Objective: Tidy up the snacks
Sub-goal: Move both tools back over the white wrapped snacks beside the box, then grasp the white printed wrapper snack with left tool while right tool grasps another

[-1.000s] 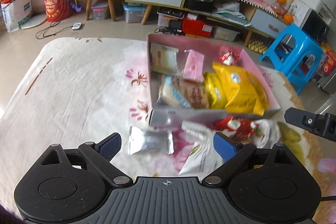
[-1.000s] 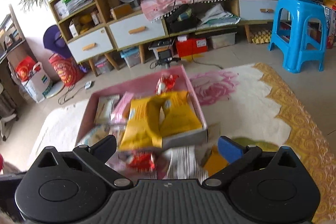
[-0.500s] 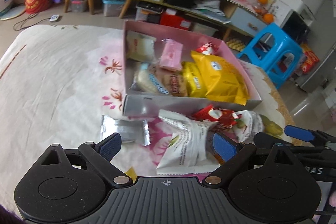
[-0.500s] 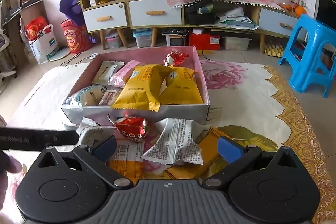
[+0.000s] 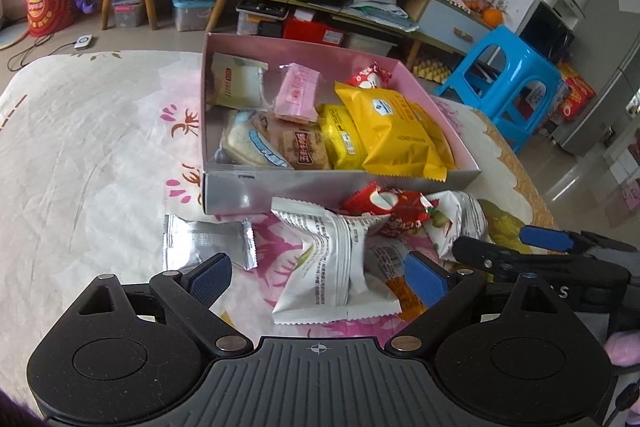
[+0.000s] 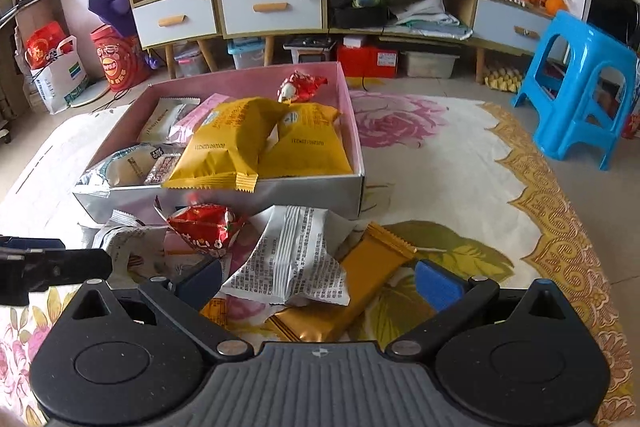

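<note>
A pink box (image 5: 340,183) (image 6: 240,197) on the flowered cloth holds several snack packs, with yellow bags (image 5: 396,131) (image 6: 228,143) on top. Loose snacks lie in front of it: a white pack (image 5: 332,267), a second white pack (image 6: 288,259), a red wrapped snack (image 5: 384,205) (image 6: 204,231), a silver pack (image 5: 204,243) and an orange-gold pack (image 6: 352,291). My left gripper (image 5: 318,277) is open above the first white pack. My right gripper (image 6: 320,285) is open over the second white pack and the orange-gold pack; it also shows in the left wrist view (image 5: 516,247).
The cloth's gold-patterned edge (image 6: 560,227) lies on the right. A blue plastic stool (image 6: 580,83) stands beyond it. Cabinets with drawers (image 6: 272,7) and floor clutter line the far wall. Bare cloth (image 5: 80,147) lies left of the box.
Both grippers have drawn back toward the near side of the box. The loose snack pile now lies between their open fingers. The right gripper has come into the left wrist view.
</note>
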Tool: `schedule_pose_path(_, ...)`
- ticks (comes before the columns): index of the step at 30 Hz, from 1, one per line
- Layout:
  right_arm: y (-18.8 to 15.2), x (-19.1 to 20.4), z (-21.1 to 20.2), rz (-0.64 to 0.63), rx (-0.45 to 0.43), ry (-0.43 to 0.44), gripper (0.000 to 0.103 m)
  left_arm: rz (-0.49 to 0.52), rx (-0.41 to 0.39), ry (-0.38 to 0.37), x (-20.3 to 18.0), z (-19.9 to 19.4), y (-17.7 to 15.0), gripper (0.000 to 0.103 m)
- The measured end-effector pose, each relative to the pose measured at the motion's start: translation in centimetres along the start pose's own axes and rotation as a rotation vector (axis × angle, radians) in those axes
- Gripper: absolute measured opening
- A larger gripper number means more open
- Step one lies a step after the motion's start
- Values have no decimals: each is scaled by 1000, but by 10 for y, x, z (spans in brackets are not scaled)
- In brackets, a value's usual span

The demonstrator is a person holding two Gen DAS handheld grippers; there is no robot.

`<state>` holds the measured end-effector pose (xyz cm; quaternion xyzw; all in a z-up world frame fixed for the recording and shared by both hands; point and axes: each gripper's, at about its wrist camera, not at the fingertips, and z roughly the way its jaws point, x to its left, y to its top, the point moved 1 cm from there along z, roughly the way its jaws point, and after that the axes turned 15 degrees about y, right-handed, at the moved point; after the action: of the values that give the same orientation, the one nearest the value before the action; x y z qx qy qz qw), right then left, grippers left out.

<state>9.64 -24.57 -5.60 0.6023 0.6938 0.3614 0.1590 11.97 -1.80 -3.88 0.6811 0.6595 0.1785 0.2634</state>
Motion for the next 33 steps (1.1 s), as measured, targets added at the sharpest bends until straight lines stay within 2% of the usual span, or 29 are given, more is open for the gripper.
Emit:
schedule_pose_path(6, 1, 3, 6, -12, 19, -2, 95, 24, 25, 15, -6, 4, -4, 87)
schedule_pose_path(13, 4, 4, 15, 0, 52, -44, 95, 30, 55, 26, -12, 9, -6, 67)
schedule_pose_path(19, 6, 8, 20, -4, 69, -43, 93, 40, 59, 28, -19, 11, -7, 59)
schedule_pose_path(25, 9, 9, 23, -12, 73, -39, 84, 31, 46, 33, -21, 10, -4, 53)
schedule_pose_path(33, 12, 6, 28, 22, 85, -22, 66, 14, 45, 36, -20, 10, -2, 47)
